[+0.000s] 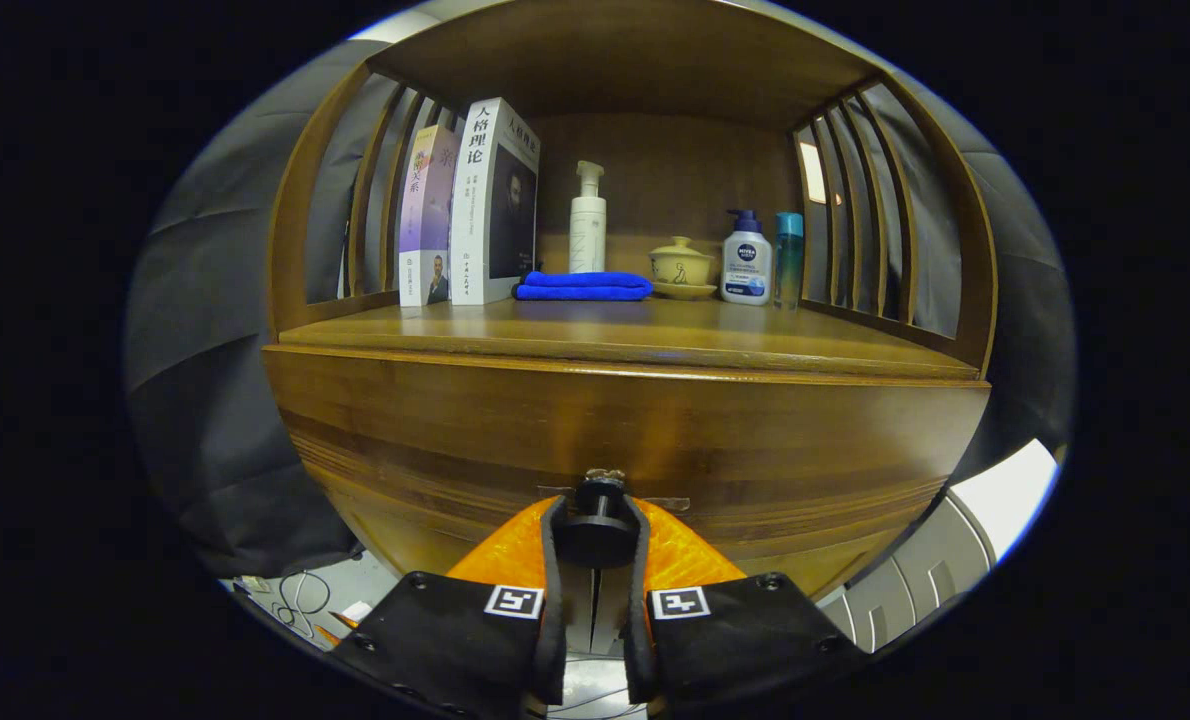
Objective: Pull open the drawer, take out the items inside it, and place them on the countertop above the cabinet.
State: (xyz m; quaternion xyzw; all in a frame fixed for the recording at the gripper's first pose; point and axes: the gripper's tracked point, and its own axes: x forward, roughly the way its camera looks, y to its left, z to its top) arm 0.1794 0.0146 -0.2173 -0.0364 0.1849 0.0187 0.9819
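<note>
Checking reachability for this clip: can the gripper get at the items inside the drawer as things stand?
Probably not yet. The drawer looks closed, its front hiding whatever is inside. The gripper seems shut on the drawer knob, so pulling comes first.

The tongs [596,520] sit low before the cabinet, their two fingers [553,560] closed on the drawer knob [595,530], which lies between them on the drawer front [625,425]. Above the drawer lies the table [645,335], under a shelf roof, with slatted sides left and right. On it, at the left, two books [470,210] stand upright side by side. Right of them lies a folded cloth [583,286], with a pump bottle [587,220] standing behind it. Further right sits a lidded cup [682,266] on a saucer, then a second pump bottle [746,260], and a slim bottle [788,255] just beside it at the far right. Cables [300,600] lie on the floor, left of the tongs.
</note>
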